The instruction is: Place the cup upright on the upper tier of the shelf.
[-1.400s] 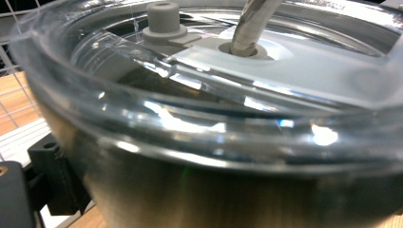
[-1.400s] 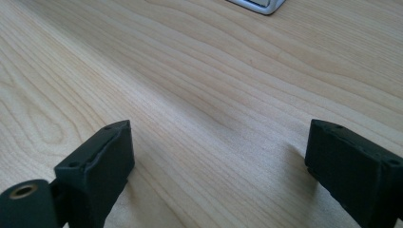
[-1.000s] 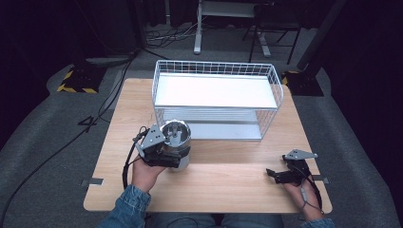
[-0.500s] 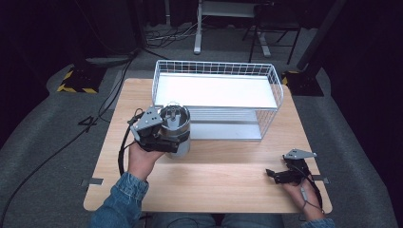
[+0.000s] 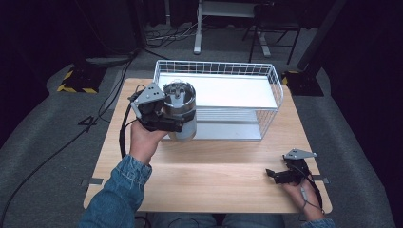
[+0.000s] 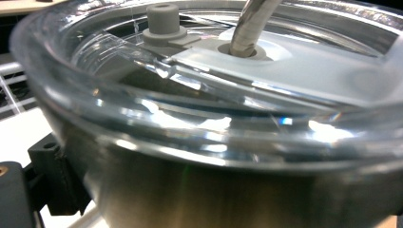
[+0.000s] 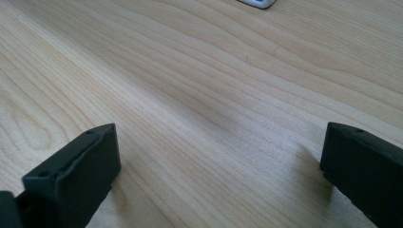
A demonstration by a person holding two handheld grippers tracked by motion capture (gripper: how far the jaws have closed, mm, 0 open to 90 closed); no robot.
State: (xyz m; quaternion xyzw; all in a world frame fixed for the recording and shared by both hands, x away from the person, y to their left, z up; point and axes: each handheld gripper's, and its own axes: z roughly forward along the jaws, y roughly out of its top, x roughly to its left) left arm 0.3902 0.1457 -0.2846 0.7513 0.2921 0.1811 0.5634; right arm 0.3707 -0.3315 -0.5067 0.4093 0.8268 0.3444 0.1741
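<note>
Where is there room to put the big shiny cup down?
The white floor inside the wire basket is bare, and so is the wooden table between basket and right tongs. It is tighter where the cup hangs in the left tongs.

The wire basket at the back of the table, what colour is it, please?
White, shown best in the high view: the wire basket.

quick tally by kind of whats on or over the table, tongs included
steel tumbler with clear lid: 1, held by the left tongs
white wire basket: 1
tongs: 2, the left ones plus the right tongs resting on the wooden table
total: 4
</note>
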